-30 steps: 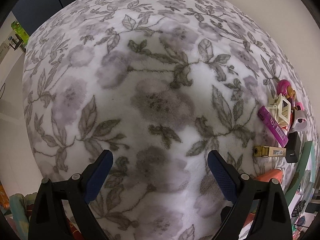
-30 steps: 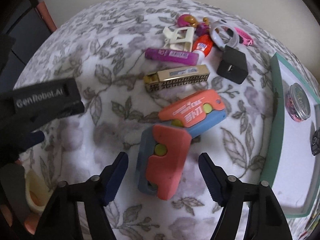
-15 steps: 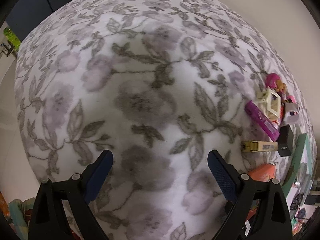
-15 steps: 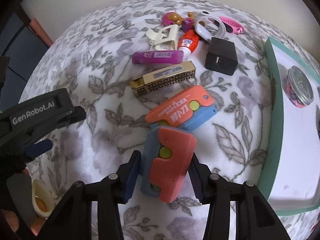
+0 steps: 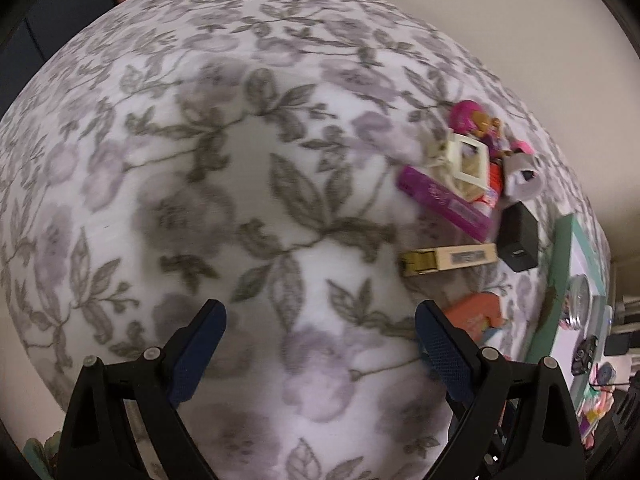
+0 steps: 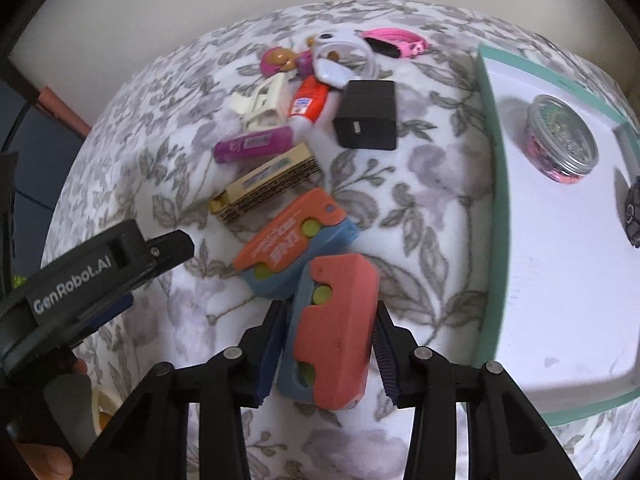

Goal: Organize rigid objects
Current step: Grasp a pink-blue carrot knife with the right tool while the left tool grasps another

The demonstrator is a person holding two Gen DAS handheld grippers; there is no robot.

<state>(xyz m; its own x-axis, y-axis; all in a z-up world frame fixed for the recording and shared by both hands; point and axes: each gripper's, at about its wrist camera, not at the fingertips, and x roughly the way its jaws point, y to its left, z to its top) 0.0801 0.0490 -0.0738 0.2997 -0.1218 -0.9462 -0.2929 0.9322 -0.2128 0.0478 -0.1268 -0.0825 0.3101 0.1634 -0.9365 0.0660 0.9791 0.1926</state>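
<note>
Inside, the teal-rimmed tray point(image 6: 486, 128) holds a clear lidded jar point(image 6: 562, 142) of pink bits.

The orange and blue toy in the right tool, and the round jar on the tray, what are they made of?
The orange and blue toy, with the right tool closing on it, looks like matte plastic: flat colour, rounded moulded edges, no shine. The round jar on the tray seems clear plastic or glass, I cannot tell which; you see pink bits through its wall.

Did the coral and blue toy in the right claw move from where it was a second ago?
Yes. The coral and blue toy now sits nearer the teal-edged tray and has drawn away from its twin, gripped by the closing right gripper.
</note>
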